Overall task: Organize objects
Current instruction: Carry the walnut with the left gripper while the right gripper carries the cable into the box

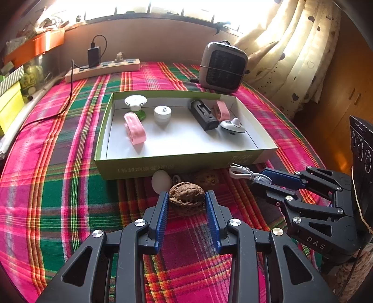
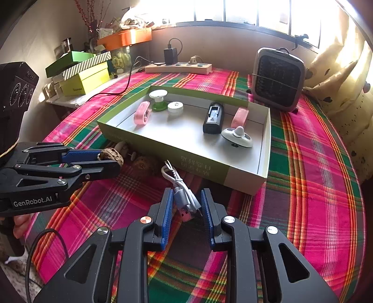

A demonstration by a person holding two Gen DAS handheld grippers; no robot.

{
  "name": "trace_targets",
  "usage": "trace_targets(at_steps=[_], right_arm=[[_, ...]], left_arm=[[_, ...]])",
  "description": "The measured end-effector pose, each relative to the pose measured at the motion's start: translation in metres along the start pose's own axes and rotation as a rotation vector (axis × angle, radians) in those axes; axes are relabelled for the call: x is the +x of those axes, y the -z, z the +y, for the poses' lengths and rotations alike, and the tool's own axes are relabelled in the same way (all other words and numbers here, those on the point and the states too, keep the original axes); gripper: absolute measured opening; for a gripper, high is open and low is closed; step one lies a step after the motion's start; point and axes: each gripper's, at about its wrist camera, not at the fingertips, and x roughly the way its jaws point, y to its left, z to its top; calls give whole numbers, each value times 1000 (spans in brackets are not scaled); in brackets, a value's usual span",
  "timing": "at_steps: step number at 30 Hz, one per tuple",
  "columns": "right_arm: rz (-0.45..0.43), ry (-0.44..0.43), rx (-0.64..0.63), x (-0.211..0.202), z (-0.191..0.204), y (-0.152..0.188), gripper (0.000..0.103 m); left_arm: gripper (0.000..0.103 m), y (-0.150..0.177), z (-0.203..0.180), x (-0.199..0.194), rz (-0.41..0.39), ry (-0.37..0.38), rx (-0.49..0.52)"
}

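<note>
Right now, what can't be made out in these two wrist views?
- Second walnut: left wrist view, in shadow beside the box; dim in the right too.
- Box print: both views, too small and faint to read.
- White egg-shaped object: partly behind the held walnut.
- Cable grip: right view, unclear whether the fingers press it.

Sunlit window (image 2: 244, 11), patterned curtain (image 1: 303, 46), plaid tablecloth (image 2: 314, 163)

We see a wrinkled brown walnut (image 1: 186, 198) just before the green tray's (image 1: 177, 163) front wall, and a coiled white cable (image 2: 181, 191) near that same wall, rightward.
</note>
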Motion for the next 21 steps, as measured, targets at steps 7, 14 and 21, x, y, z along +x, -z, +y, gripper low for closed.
trace_targets(at_steps=[7, 14, 21], right_arm=[[-36, -1, 1, -12, 2, -5, 26], [-61, 11, 16, -17, -3, -14, 26], [-68, 30, 42, -14, -9, -23, 26]], left_arm=[[30, -6, -2, -10, -28, -1, 9], [30, -16, -1, -13, -50, -4, 10], [30, -27, 1, -9, -57, -3, 8]])
